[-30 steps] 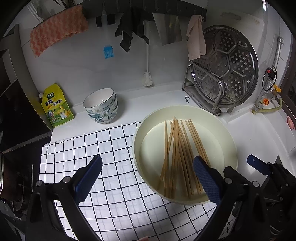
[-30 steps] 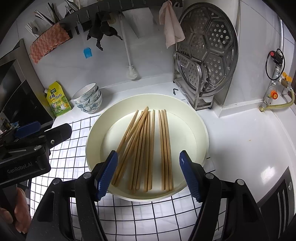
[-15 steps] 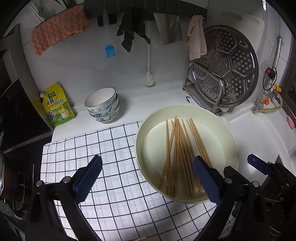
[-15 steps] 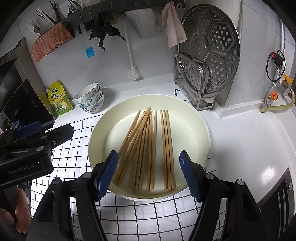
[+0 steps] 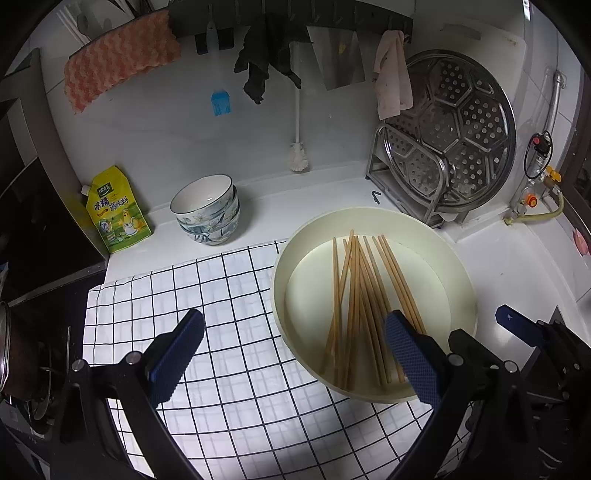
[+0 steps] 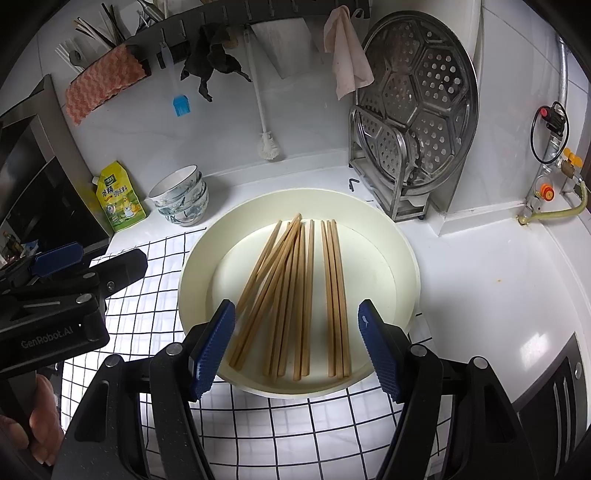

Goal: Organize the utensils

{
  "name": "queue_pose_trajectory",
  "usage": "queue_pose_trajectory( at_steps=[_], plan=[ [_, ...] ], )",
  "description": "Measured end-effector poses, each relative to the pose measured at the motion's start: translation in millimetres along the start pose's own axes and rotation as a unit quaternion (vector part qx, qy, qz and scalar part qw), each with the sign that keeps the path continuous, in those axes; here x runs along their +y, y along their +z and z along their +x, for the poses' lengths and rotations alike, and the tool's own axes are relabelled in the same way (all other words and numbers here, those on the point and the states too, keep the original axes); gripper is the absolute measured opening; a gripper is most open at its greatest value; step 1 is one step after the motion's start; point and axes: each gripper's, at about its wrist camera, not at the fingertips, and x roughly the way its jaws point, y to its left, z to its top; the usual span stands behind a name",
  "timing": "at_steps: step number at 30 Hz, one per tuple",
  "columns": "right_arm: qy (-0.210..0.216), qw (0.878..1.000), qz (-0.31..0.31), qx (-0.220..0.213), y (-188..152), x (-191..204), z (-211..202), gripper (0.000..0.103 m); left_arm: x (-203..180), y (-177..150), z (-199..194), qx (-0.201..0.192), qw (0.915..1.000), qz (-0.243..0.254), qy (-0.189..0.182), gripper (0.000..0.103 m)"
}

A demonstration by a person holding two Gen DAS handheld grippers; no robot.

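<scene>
Several wooden chopsticks (image 5: 364, 299) lie loose in a round cream basin (image 5: 373, 393) on a white grid-patterned cloth (image 5: 221, 332); they also show in the right wrist view (image 6: 295, 295), inside the basin (image 6: 295, 389). My left gripper (image 5: 291, 354) is open and empty, hovering over the cloth at the basin's near left edge. My right gripper (image 6: 295, 347) is open and empty, its blue pads (image 6: 212, 349) straddling the near ends of the chopsticks above the basin rim. The left gripper's body (image 6: 55, 295) shows at the left of the right wrist view.
Stacked patterned bowls (image 5: 207, 210) and a yellow pouch (image 5: 114, 210) stand at the back left. A metal rack with a perforated steamer tray (image 5: 443, 147) stands at the back right. A wall rail (image 6: 221, 22) holds cloths, a brush and utensils. A stove edge (image 5: 22, 332) lies left.
Both grippers have drifted slightly, so the basin and chopsticks sit a little lower and more to the right in view. Both stay open and empty.
</scene>
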Motion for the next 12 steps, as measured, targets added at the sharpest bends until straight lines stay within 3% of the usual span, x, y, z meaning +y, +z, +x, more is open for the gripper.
queue_pose_trajectory(
  at_steps=[12],
  plan=[
    [-0.001,1.000,-0.001,-0.003,0.7,0.1,-2.1,0.066,0.1,-0.8,-0.7,0.003,1.0000,0.002,0.000,0.097]
  ],
)
